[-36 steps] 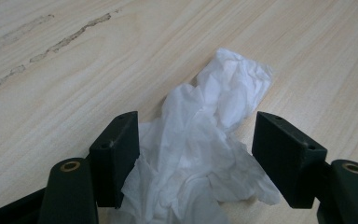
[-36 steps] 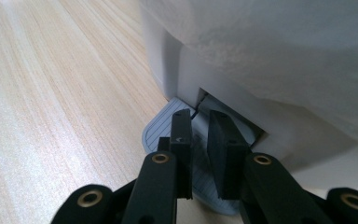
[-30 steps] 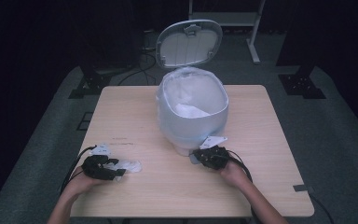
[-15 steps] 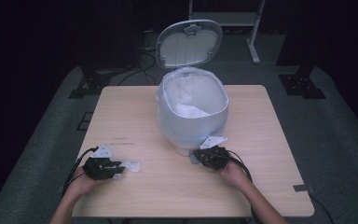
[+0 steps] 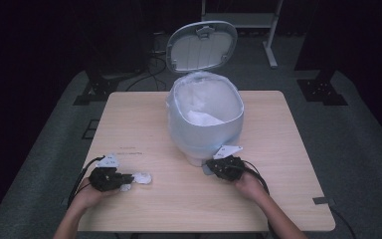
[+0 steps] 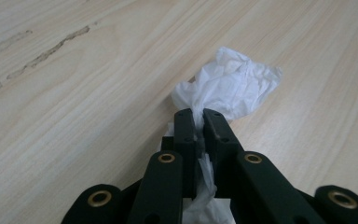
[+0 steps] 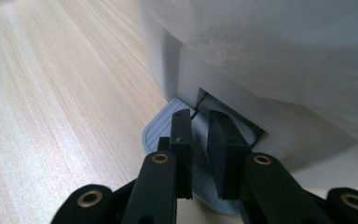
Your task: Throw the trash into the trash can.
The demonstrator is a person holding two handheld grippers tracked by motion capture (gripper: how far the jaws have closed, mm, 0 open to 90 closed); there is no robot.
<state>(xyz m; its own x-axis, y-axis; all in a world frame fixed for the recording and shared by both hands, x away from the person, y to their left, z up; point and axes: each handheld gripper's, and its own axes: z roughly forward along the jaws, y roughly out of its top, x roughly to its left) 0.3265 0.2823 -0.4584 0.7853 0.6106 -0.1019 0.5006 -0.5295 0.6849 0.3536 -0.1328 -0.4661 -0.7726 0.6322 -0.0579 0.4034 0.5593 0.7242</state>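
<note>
High view: lined bin [image 5: 205, 130] lid up, white wad [image 5: 205, 118] inside.

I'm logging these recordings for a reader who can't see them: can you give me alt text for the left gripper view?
The left gripper has its two black jaws shut on a crumpled white tissue, which bunches out past the jaw tips and rests on the light wooden table. More of the tissue shows between the jaws lower down.

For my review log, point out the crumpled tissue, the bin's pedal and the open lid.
crumpled tissue [image 6: 235, 86]: left gripper view, on its bunched white middle.
pedal [image 7: 161, 130]: right gripper view, on its ribbed grey face.
lid [image 5: 201, 47]: high view, on its raised inner side.
</note>
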